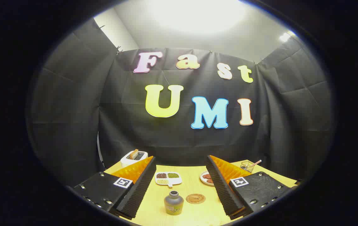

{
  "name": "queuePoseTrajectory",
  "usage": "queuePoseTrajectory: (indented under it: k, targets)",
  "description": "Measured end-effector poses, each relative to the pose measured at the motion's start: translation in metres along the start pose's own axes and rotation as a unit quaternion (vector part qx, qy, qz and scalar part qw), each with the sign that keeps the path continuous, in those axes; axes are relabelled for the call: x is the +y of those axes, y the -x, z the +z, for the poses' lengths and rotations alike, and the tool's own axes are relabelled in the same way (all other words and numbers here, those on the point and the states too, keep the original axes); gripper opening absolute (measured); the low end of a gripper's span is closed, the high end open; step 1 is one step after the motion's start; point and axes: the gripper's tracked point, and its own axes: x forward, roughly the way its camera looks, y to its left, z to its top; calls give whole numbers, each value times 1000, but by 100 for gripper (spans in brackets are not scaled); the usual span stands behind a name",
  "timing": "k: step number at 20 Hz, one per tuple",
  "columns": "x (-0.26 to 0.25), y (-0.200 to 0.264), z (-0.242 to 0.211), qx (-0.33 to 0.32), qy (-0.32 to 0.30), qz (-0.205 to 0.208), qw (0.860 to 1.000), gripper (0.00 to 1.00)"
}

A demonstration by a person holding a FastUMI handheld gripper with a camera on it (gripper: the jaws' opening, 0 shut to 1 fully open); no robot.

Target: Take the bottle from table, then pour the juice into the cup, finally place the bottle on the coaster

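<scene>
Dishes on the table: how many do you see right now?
2. A white divided dish lies beyond the bottle, between the open gripper fingers. A round plate sits beyond the coaster, partly hidden by one finger. Others may be hidden.

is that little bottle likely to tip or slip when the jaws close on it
The bottle looks squat and wide-based, so probably stable. Its rounded, glossy-looking sides may slip some, though the ribbed pads should help. The gripper is open, the bottle between its jaws.
</scene>
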Motion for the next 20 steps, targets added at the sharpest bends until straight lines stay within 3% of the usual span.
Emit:
queuePoseTrajectory:
  k: [20]
  targets:
    - [1,-18,-47,-6,2,-6,1000,98]
